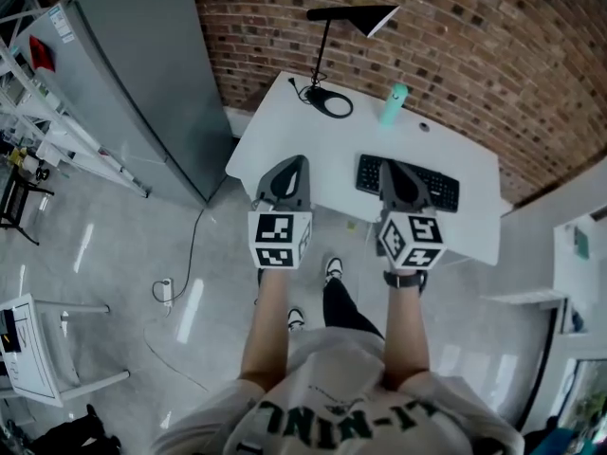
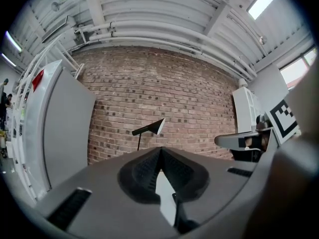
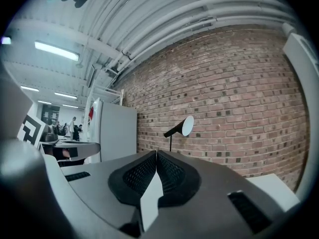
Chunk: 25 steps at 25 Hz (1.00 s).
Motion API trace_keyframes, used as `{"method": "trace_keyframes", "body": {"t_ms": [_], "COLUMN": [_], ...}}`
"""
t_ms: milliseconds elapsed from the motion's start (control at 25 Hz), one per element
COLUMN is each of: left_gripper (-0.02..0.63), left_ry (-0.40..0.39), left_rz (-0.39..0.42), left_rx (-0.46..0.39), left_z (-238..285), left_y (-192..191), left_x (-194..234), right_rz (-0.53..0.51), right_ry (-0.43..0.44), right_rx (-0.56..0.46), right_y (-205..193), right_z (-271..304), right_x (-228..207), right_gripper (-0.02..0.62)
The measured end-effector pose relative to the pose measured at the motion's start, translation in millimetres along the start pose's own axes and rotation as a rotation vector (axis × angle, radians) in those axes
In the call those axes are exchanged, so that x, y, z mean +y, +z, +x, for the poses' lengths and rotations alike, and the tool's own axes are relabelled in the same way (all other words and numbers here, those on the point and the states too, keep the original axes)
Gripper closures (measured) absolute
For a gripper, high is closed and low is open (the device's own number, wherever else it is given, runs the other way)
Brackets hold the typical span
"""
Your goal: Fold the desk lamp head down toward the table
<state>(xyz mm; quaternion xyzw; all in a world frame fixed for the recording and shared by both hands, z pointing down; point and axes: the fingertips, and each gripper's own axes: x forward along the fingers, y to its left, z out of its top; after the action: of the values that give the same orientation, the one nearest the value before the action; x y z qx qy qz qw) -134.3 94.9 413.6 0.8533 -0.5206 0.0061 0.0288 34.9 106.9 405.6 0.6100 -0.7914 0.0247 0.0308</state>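
Note:
A black desk lamp (image 1: pixel 327 41) stands at the far left of the white table (image 1: pixel 285 150), its thin stem upright on a ring base (image 1: pixel 329 101) and its cone head (image 1: pixel 365 14) held out level to the right. The lamp head (image 2: pixel 151 127) shows ahead in the left gripper view, and the same head (image 3: pixel 182 127) in the right gripper view. My left gripper (image 1: pixel 291 167) is shut and empty over the table's near edge. My right gripper (image 1: pixel 391 171) is shut and empty above the keyboard. Both point level at the brick wall, well short of the lamp.
A black keyboard (image 1: pixel 438 190) lies on the table's right half, and a teal bottle (image 1: pixel 393 105) stands behind it. A grey cabinet (image 1: pixel 142 83) flanks the table's left side. A cable (image 1: pixel 194 245) runs across the floor to a power strip. The person's feet stand below the near edge.

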Motion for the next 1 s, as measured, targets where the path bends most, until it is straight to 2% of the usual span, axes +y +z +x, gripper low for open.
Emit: {"method": "trace_keyframes", "body": {"t_ms": [120,280,480,760,1000], "left_gripper": [0.612,0.612,0.612,0.612,0.612], "left_ry": [0.009,0.037,0.078,0.108,0.124], "left_rz": [-0.015,0.039,0.059,0.059,0.059], "left_rx": [0.006,-0.011,-0.050,-0.002,0.021], "left_z": [33,90,158,228,253], "left_y": [2,26,54,46,45], "left_x": [8,14,13,2,3], "right_rz": [0.025,0.041,0.047,0.081,0.096], "right_ry": [0.040,0.085,0.148,0.199,0.217], "right_rx": [0.001,-0.011,-0.055,-0.019,-0.004], "right_y": [-2,15,40,31,31], "right_z": [36,89,142,186,209], "right_x": [-12,-38,-79,-126,-148], "right_gripper": [0.591,0.591,0.591,0.591,0.589]}}
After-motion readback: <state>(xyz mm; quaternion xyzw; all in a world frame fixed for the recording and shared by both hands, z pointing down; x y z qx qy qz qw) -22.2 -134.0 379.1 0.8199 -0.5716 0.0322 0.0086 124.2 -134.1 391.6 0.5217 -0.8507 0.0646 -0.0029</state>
